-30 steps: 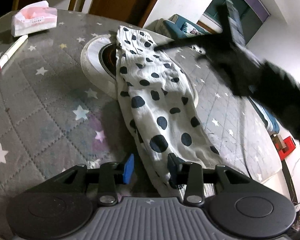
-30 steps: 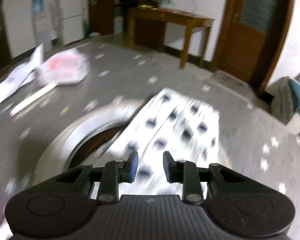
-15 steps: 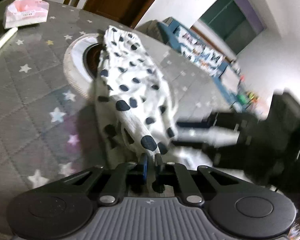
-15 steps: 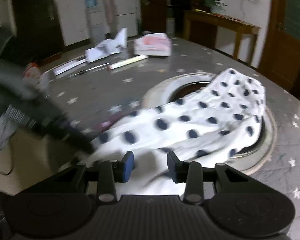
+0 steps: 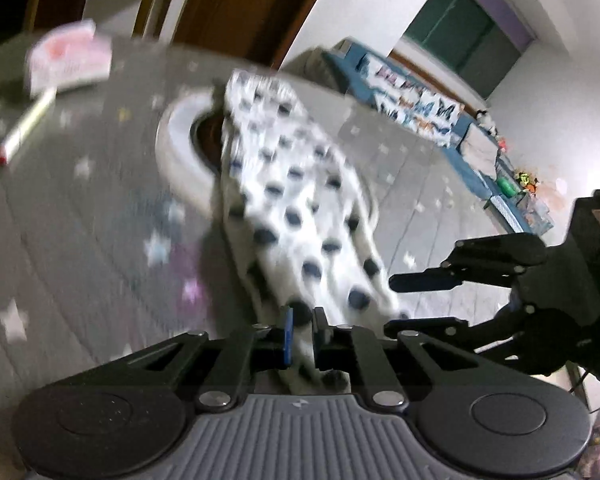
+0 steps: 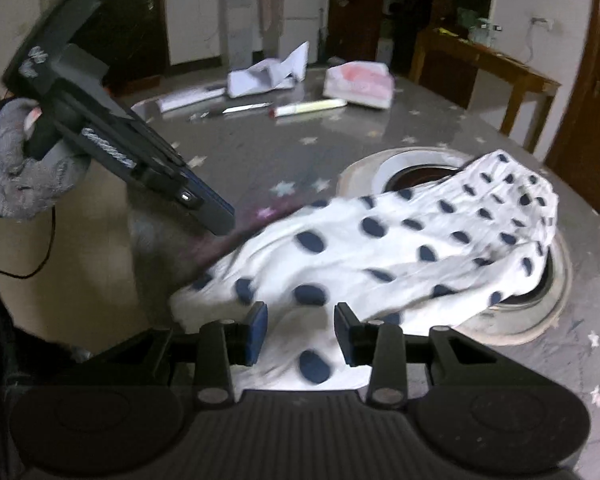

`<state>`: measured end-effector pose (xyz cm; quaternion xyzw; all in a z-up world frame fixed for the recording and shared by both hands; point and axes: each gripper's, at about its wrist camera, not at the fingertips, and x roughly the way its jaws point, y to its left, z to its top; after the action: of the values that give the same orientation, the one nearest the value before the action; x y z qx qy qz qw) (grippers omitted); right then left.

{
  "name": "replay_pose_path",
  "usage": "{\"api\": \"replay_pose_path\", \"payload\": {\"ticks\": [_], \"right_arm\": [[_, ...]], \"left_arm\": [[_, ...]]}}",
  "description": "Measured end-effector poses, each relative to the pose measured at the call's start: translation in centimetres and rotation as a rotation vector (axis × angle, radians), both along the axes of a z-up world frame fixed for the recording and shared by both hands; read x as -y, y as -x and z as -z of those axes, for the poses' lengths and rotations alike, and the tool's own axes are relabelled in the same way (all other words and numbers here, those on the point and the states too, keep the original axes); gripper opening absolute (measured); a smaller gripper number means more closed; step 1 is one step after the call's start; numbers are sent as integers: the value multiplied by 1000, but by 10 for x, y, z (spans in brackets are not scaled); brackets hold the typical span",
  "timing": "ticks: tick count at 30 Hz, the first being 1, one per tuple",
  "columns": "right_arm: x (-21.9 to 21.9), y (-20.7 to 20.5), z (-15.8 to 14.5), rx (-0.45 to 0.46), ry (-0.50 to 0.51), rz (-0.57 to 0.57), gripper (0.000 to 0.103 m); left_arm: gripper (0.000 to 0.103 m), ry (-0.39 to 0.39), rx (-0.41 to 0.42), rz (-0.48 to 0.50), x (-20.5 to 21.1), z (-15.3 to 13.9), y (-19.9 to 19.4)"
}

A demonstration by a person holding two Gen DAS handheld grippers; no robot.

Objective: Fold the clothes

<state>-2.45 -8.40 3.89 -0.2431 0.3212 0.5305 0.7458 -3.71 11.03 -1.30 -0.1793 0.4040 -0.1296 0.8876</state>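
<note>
A white garment with dark blue dots lies across the grey star-patterned table, its far end over a round white ring. My left gripper pinches the garment's near end between its pads, and its jaws are opening slightly. In the right wrist view the garment stretches to the right, and the left gripper slants down to its left edge, held by a gloved hand. My right gripper is open over the near hem, with cloth between its jaws but not pressed. From the left wrist it shows at the right.
A pink-and-white tissue pack, a marker pen and crumpled papers lie on the far side of the table. The table's edge runs just left of the garment. A wooden desk and a blue sofa stand beyond.
My left gripper closed on the garment's near end and lifted it a little. My right gripper swung from the far end to the near hem, beside the left one.
</note>
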Motion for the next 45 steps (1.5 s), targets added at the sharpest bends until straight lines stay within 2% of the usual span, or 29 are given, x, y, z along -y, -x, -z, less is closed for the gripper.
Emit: {"api": "replay_pose_path", "payload": {"ticks": [3,6,11,14,17,20,21,24,26,31,35,37,40,43,45], "right_arm": [[2,-22,0,10,-19,65,37],[2,-53,4,25,-34,163,37],[4,-110,21,12,-57,336,36],[18,-144,33,-57,-93,470,34],[33,-165,43,-142,-128,542,33],[36,-177,50,-202,-158,552,26],[35,-182,52,-218,-164,551,21],[28,-193,52,-255,-193,529,19],[20,-197,46,-261,-223,496,19],[5,-211,35,-304,-270,430,19],[13,-221,32,-362,-337,415,21],[21,-223,29,-366,-376,428,21],[38,-223,26,-354,-408,478,21],[54,-221,33,-327,-380,522,21],[62,-220,42,-342,-358,534,21]], "left_arm": [[13,-12,50,12,5,-8,-13],[13,-37,86,24,16,-5,-36],[13,-92,47,37,25,18,-68],[13,-90,9,21,18,26,-73],[13,-89,17,32,19,23,-79],[14,-98,46,71,33,15,-96],[17,-102,54,86,40,13,-103],[36,-116,71,134,64,9,-126],[41,-125,76,162,77,10,-140],[42,-106,12,146,94,29,-183],[38,-66,-49,95,82,51,-201],[38,-14,-51,80,72,55,-204],[37,17,-53,69,63,57,-206],[37,58,-52,64,56,60,-205],[37,105,-58,55,49,61,-206]]}}
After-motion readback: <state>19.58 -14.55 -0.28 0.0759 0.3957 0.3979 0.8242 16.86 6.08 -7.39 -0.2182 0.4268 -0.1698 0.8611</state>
